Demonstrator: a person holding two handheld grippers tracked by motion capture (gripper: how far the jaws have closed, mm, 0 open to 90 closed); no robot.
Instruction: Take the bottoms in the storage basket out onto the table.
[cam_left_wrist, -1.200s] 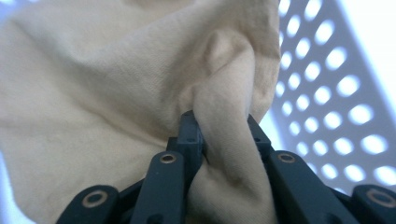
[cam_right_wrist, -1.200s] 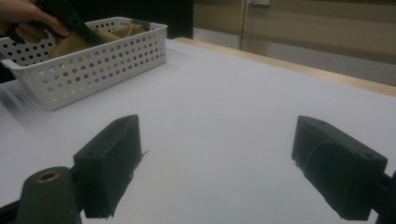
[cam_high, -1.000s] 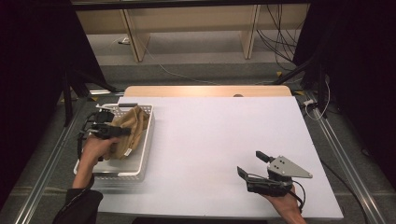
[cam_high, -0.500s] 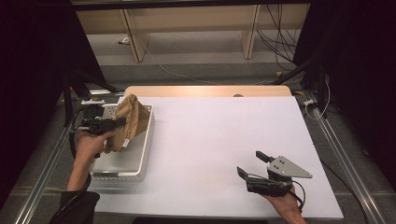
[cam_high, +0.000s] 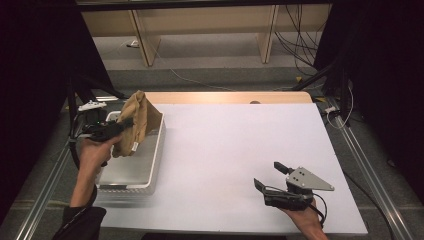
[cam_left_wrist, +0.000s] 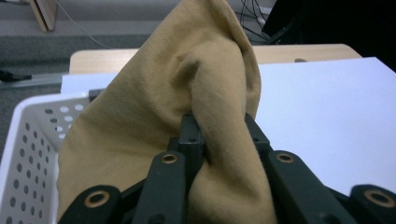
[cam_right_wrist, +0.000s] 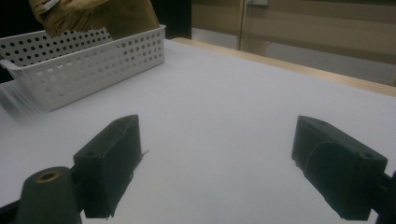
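Note:
A tan cloth (cam_high: 137, 122) hangs bunched above the white perforated basket (cam_high: 150, 167) at the table's left. My left gripper (cam_high: 122, 125) is shut on the cloth; in the left gripper view the fabric (cam_left_wrist: 187, 107) is pinched between the two black jaws and drapes over them, with my left gripper (cam_left_wrist: 219, 130) closed on a fold. The cloth (cam_right_wrist: 93, 14) also rises above the basket (cam_right_wrist: 84, 60) in the right gripper view. My right gripper (cam_high: 267, 176) rests low on the table at the front right, open, with its jaws wide apart and nothing between them (cam_right_wrist: 215, 149).
The white table top (cam_high: 235, 135) stretches bare between basket and right gripper. A wooden strip (cam_high: 230, 97) runs along the far edge. Metal rails (cam_high: 372, 170) flank both table sides. Cables (cam_high: 300, 40) lie on the floor beyond.
My left gripper has lifted the tan cloth up out of the basket and carried it farther from the person. The right gripper has stayed put.

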